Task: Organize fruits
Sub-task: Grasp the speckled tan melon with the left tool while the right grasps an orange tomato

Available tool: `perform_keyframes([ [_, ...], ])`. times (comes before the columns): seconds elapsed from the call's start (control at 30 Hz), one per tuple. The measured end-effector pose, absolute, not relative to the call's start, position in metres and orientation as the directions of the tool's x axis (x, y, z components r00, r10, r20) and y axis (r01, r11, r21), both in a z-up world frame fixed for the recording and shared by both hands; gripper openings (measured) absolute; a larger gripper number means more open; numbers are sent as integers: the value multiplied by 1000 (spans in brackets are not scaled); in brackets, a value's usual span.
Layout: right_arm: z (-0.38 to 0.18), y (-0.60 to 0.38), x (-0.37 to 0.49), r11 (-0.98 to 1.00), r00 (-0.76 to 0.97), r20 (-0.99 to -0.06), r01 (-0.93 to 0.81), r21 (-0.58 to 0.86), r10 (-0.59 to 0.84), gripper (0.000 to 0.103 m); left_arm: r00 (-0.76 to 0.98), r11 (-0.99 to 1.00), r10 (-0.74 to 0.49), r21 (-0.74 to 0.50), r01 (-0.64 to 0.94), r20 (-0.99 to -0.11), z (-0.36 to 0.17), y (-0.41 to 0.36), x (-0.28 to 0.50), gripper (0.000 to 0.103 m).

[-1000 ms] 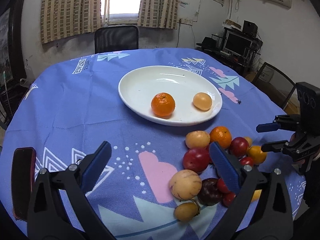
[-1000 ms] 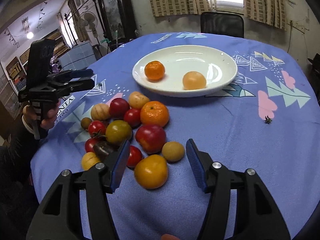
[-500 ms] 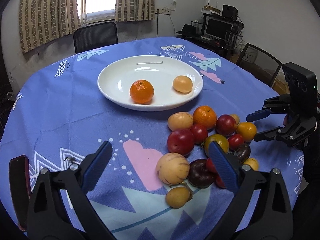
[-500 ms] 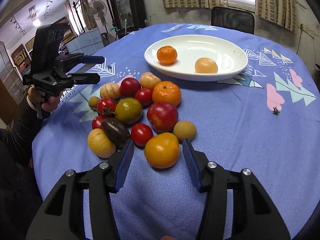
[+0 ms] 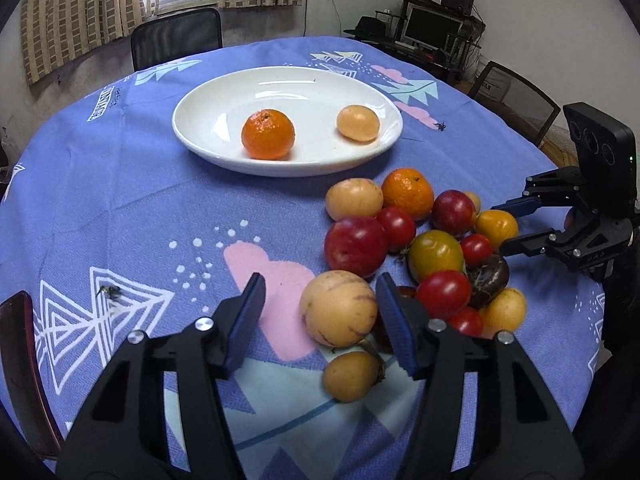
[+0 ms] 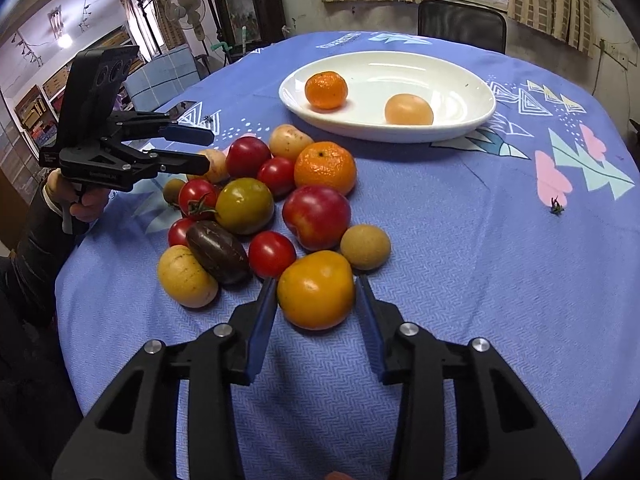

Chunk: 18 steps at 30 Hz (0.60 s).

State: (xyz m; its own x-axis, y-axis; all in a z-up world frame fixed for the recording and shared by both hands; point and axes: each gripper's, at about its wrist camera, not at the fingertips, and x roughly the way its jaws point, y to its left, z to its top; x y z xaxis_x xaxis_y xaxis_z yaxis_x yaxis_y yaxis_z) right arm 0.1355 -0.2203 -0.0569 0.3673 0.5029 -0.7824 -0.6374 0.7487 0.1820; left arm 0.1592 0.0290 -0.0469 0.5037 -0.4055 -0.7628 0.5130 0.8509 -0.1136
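A white plate (image 5: pixel 300 92) (image 6: pixel 440 80) holds a mandarin (image 5: pixel 267 134) and a pale round fruit (image 5: pixel 358 123). Near me a heap of tomatoes, plums and another mandarin (image 5: pixel 407 193) lies on the blue cloth. My left gripper (image 5: pixel 320 308) is open, low over the cloth, with a pale striped melon (image 5: pixel 338 308) between its fingers, close to the right one. My right gripper (image 6: pixel 316 300) is open, its fingertips close against both sides of an orange-yellow tomato (image 6: pixel 316 289) at the heap's near edge. Each gripper shows in the other's view: left gripper (image 6: pixel 208 151), right gripper (image 5: pixel 498 227).
A small yellow fruit (image 5: pixel 352 376) lies just under the melon. A dark red flat object (image 5: pixel 16 360) sits at the table's left edge. A small green scrap (image 6: pixel 557 209) lies on the cloth. A black chair (image 5: pixel 176 40) stands behind the table, a desk with a monitor (image 5: pixel 432 32) at the back right.
Both grippers have come down and forward to the heap and narrowed. The left now straddles the striped melon. The right has closed in on the orange-yellow tomato.
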Motion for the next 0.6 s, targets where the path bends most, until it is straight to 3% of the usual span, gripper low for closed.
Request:
perform_keyframes([
  [0.23,-56,-219,136,749,373,-781,-638,176,501,40,471,839,-420,-134,527,-776,-50,28,157,52],
  [0.6,-55,-218,135,754,388,-779,-637,158,492,40,438,839,-447,-197,507,-780,-52,36,161,53],
])
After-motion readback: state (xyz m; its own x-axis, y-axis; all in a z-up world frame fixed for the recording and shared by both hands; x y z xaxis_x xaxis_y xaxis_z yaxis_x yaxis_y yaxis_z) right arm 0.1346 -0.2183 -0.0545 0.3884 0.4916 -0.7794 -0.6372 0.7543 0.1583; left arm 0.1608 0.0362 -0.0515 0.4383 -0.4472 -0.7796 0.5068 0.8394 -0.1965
